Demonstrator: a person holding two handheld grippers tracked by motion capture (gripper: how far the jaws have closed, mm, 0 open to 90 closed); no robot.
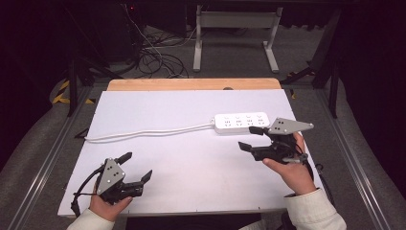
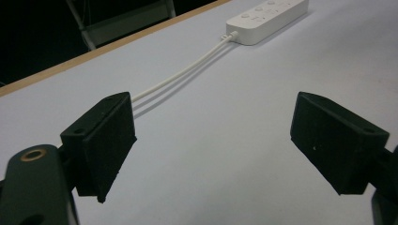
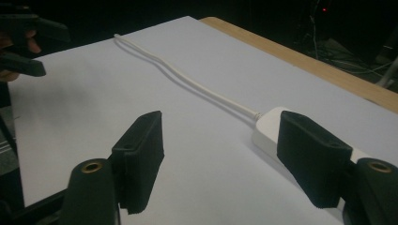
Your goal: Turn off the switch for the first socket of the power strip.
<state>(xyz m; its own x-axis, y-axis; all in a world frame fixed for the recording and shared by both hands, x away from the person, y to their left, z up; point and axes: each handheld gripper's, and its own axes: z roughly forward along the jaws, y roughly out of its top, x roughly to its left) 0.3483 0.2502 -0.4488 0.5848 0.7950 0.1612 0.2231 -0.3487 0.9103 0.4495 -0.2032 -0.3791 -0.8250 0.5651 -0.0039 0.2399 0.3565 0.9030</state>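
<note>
On the white table (image 1: 191, 115), both hand-held grippers, left (image 1: 137, 166) and right (image 1: 250, 138), wide, empty, near power strip (image 1: 239, 122).

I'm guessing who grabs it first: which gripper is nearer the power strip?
Right. The right gripper, jaws open, sits just in front of the white power strip, nearly touching it. The left gripper, also open, is far off at the table's near-left corner.
</note>
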